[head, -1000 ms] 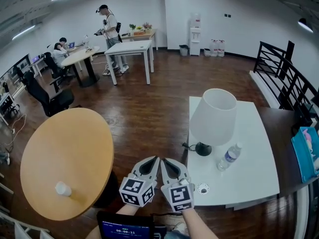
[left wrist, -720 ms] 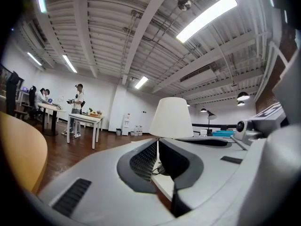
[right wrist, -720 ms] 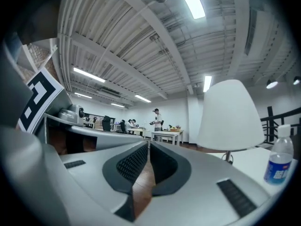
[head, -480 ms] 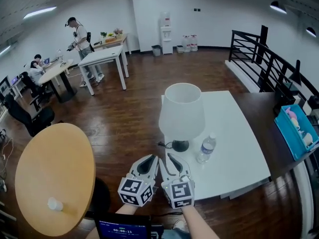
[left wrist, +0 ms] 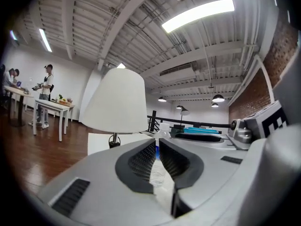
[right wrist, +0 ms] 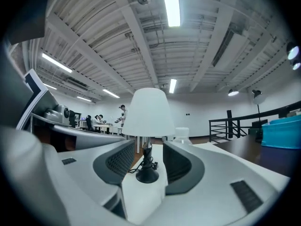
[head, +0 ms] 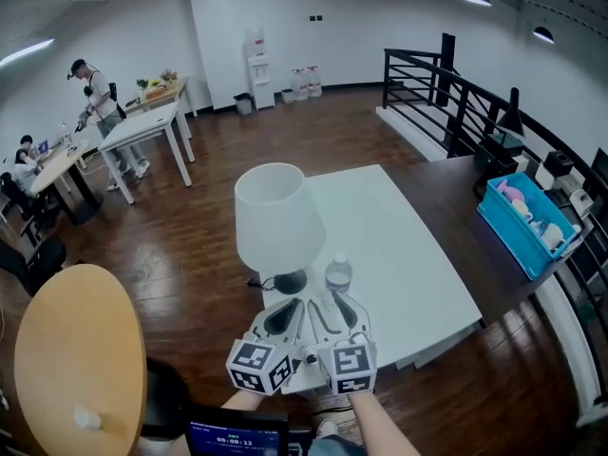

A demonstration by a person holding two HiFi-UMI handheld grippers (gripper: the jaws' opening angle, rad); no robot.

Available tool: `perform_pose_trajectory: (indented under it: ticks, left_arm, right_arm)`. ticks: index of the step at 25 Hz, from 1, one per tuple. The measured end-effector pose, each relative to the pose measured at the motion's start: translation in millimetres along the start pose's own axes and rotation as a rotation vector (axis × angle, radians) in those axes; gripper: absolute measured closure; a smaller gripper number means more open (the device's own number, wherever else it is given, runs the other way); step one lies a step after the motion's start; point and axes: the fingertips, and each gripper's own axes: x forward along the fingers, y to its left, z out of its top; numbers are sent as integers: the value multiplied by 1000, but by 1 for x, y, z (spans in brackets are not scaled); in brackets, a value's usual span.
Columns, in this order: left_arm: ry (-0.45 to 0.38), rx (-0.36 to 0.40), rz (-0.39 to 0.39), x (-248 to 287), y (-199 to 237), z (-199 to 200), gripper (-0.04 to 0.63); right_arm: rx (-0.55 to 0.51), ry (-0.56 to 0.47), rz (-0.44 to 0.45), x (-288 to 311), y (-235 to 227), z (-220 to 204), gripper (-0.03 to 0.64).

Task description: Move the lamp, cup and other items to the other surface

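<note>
**Tongs lined up before the lamp (head: 275, 218), nothing gripped yet**

Right tongs (head: 334, 305) had just been opening and stood about half apart. Nothing was between the jaws; the right gripper view showed, through the gap, the black foot (right wrist: 147, 174) of the lamp further ahead. Left tongs (head: 291, 304) were closed almost fully, with only a thin slit, and held nothing. Both hovered side by side over the near edge of the white desk (head: 399, 245).

The lamp stood upright close to the near left corner of the desk, with its cable (head: 256, 281) lying at the left edge. A water bottle (head: 339, 275) stood just beside the foot, on its right; whether the two touched I could not tell. The round wooden table (head: 85, 340) was to the left, well apart from the desk. A small white thing, probably the cup (head: 87, 418), was already on it near the near edge.

As I judge it, the step in hand was the approach to the lamp, and the lamp and the bottle were not yet moved. The next move would call for the right tongs to go forward around the thin stem just above the foot, and then to close. The wide shade makes the lamp top-heavy, so it should be carried upright, and the loose cable must not catch on the bottle.
</note>
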Motion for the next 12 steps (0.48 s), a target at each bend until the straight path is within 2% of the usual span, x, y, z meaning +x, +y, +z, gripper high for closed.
perform_pose_trajectory:
  ticks: [5, 10, 12]
  left_arm:
    - [19, -6, -12, 28, -16, -8, 566]
    - [26, -8, 13, 46, -11, -11, 566]
    - [31, -7, 29, 51, -5, -12, 566]
  right_arm:
    - [45, 39, -40, 2, -45, -18, 393]
    - [70, 92, -41, 20, -67, -38, 262]
    - [77, 108, -27, 30, -71, -44, 259]
